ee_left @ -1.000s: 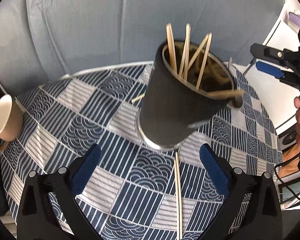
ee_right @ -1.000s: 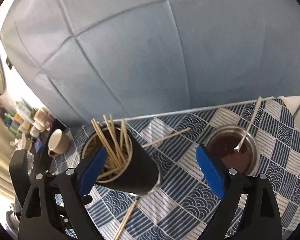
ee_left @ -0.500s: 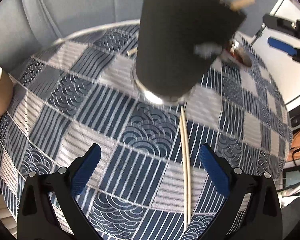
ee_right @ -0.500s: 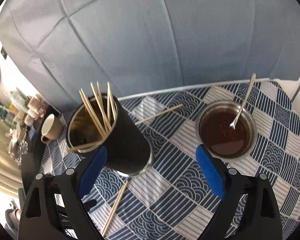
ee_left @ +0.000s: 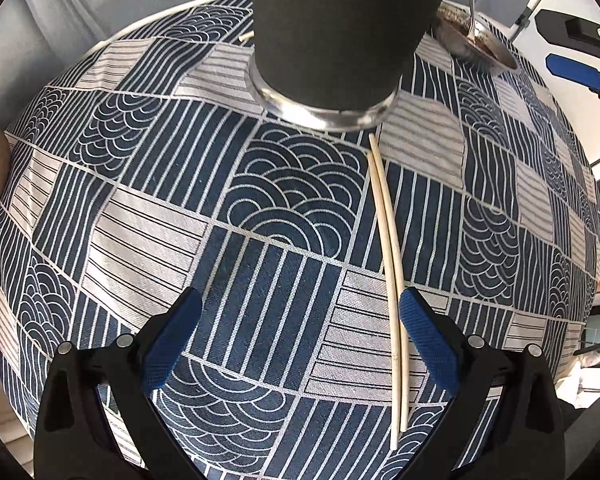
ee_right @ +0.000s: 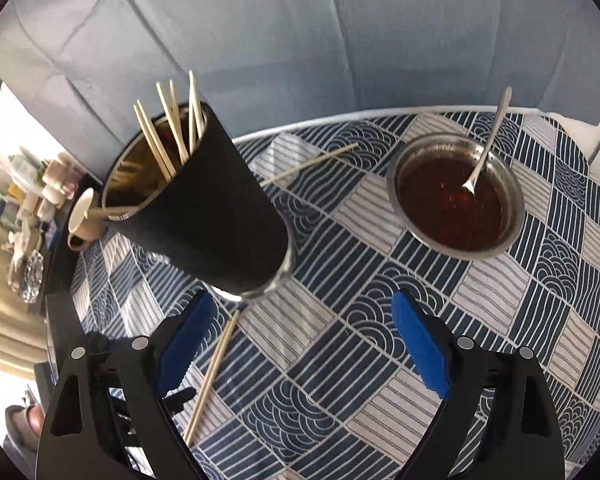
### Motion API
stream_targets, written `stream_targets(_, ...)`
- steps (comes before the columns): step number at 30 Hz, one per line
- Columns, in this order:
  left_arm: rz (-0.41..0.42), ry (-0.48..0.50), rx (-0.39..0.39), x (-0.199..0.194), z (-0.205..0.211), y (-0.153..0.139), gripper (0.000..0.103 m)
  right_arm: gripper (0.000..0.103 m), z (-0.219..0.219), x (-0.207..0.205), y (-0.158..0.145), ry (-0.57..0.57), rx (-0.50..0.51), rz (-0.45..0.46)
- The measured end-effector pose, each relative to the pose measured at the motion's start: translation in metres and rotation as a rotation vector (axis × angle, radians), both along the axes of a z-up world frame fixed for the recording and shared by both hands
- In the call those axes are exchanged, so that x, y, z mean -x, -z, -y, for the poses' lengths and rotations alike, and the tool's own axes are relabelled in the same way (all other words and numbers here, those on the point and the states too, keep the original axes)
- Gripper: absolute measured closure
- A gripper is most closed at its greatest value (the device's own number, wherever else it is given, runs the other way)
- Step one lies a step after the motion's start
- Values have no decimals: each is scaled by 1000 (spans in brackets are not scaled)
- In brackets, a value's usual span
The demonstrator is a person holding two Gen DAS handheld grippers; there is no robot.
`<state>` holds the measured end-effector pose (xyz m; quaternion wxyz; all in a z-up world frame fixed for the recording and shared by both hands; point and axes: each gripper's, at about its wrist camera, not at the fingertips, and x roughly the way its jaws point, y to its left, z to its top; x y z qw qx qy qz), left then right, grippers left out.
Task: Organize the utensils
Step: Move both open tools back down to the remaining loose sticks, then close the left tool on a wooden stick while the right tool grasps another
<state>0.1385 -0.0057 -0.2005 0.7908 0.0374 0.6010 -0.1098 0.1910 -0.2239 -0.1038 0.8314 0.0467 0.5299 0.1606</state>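
Hovering low over the patterned tablecloth (ee_left: 284,208), the left gripper (ee_left: 300,336) had its blue-padded fingers (ee_left: 428,344) spread wide apart with nothing between them. A pair of pale chopsticks (ee_left: 388,240) lay side by side on the cloth, running from just inside the right-hand pad away toward the metal foot of the black holder (ee_left: 340,32); their far tips ended just short of that foot. The right gripper (ee_right: 300,344) likewise stood wide open and empty above the cloth, its left pad near the same loose pair (ee_right: 212,372). Beyond it the holder (ee_right: 204,216) stood on the tablecloth (ee_right: 420,280), with several chopsticks (ee_right: 168,136) sticking up out of its mouth and one resting across its rim. A single chopstick (ee_right: 308,164) lay on the cloth behind the holder, partly hidden by it. To the right of the holder and well apart from it sat a metal bowl (ee_right: 512,224) of dark brown liquid, a spoon (ee_right: 488,148) leaning in it with its handle over the far rim. A beige mug (ee_right: 82,220) stood at the table's left edge, just beyond the holder. Behind the table rose a grey-blue cushioned backrest (ee_right: 300,40).
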Motion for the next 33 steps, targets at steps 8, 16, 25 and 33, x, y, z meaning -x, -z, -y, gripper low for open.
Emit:
stream_targets(8,14,47,-49,-2,13,4,5,17,2,4,12,2,6,-32)
stream_targets(16,-11,56,-105,-5,22,6,4,17,-8,10,21,-23,24,-72)
stream_targets(25,-58,-13,-112,7,-13,5,4,17,-55,21,49,-83,59,-206)
stream_targets(33,-82,-66,-110,30,-48,5,6,18,-93,29,75,-84,94,-261)
